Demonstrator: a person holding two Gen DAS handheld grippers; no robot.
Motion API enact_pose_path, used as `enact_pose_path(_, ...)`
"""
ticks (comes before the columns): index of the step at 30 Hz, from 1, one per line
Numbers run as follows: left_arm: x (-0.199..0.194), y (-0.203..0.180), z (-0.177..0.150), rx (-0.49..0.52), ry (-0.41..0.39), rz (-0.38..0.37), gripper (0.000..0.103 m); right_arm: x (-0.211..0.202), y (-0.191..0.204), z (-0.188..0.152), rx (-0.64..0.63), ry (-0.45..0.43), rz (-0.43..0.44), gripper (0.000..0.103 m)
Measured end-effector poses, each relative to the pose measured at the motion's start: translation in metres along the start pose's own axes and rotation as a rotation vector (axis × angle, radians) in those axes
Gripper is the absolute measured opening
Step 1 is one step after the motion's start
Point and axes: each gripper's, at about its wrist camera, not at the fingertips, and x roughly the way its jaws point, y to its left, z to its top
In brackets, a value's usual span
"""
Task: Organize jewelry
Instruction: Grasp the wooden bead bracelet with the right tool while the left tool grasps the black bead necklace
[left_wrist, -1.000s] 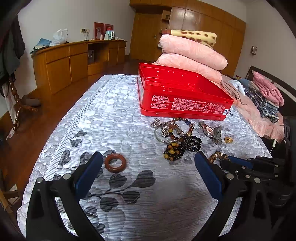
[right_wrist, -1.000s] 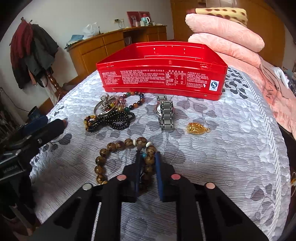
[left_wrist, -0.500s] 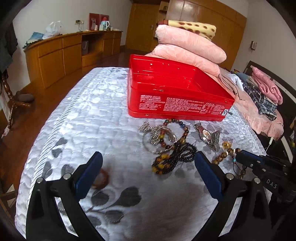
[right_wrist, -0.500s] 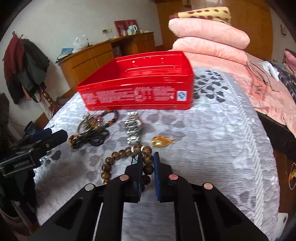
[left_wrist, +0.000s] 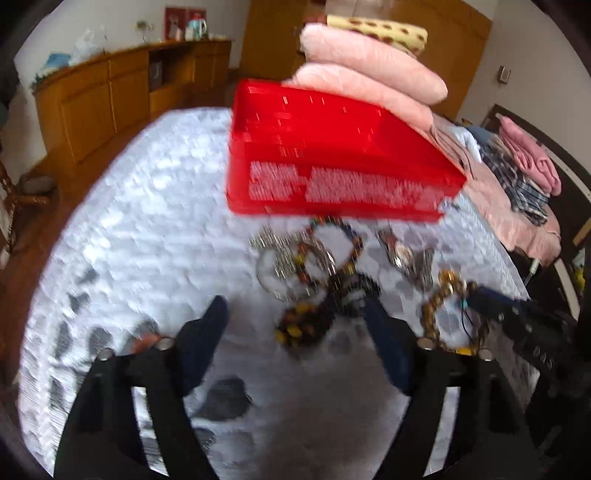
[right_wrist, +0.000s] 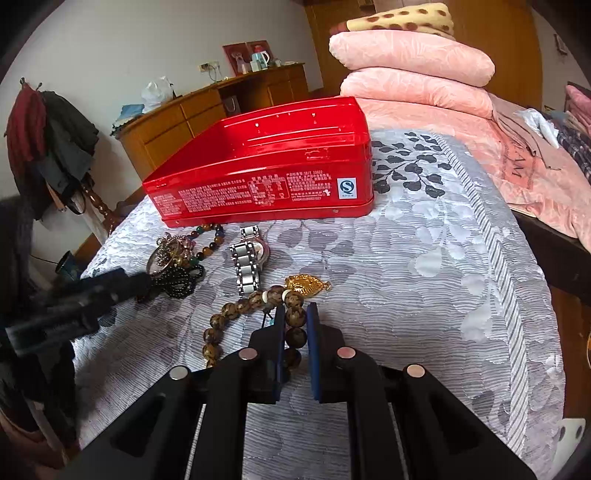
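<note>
clamping the brown bead bracelet (right_wrist: 258, 306) at lower centre, the right gripper (right_wrist: 295, 325) must carry it to the red tin (right_wrist: 266, 173) above, while the left gripper (left_wrist: 295, 325), jaws just narrowing yet unclosed, nears the black beads (left_wrist: 351, 291).

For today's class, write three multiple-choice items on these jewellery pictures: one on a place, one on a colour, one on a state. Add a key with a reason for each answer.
1. Where does the silver watch lie?
A. Inside the tin
B. On the bedspread in front of the tin
C. On the pink quilts

2. What colour is the open tin?
A. Red
B. Green
C. White

3. How does the right gripper stand?
A. Wide open above the watch
B. Shut on the gold pendant
C. Shut on the brown bead bracelet

Key: 1 B, the watch rests on the grey bedspread just before the tin's front wall. 2 A, its walls are bright red. 3 C, the jaws pinch beads of the brown bead bracelet; the gold pendant lies free beyond them.
</note>
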Motion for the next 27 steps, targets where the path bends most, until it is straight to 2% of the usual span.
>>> enact_pose_path(3,0.002,-0.001,-0.002,0.003,0.0,0.0,0.07,0.001,0.0,0.0,0.0,0.001,0.005,0.011)
enact_pose_path(5,0.003,-0.001,-0.002,0.004,0.0,-0.004,0.065,0.0,-0.001,0.0,0.001,0.0,0.007,0.011)
enact_pose_path(7,0.004,-0.004,-0.002,0.015,0.006,-0.012,0.043,0.0,-0.001,0.0,0.004,-0.001,0.008,0.011)
enact_pose_path(9,0.004,-0.007,-0.003,0.024,0.004,-0.008,0.032,0.0,-0.002,-0.001,0.009,-0.001,0.008,0.011)
enact_pose_path(14,-0.001,-0.012,-0.011,0.042,-0.005,-0.054,0.025,0.0,-0.002,-0.001,0.009,0.0,0.003,0.011)
enact_pose_path(16,-0.005,-0.014,-0.015,0.045,-0.003,-0.067,0.017,-0.001,-0.002,-0.002,0.011,-0.001,0.0,0.011)
enact_pose_path(18,-0.011,-0.014,-0.021,0.05,0.0,-0.085,0.015,-0.002,-0.002,-0.002,0.012,-0.002,-0.003,0.011)
enact_pose_path(20,-0.014,-0.012,-0.027,0.047,0.006,-0.086,0.015,-0.003,-0.001,-0.003,0.011,-0.004,-0.005,0.011)
enact_pose_path(23,-0.016,-0.007,-0.03,0.033,0.01,-0.072,0.029,-0.004,0.002,-0.005,0.007,-0.001,-0.006,0.011)
enact_pose_path(25,-0.016,-0.006,-0.029,0.021,0.009,-0.086,0.054,-0.004,0.004,-0.006,0.005,0.001,-0.005,0.011)
enact_pose_path(27,-0.015,-0.01,-0.025,0.036,-0.004,-0.083,0.064,-0.005,0.006,-0.008,0.002,0.003,-0.004,0.011)
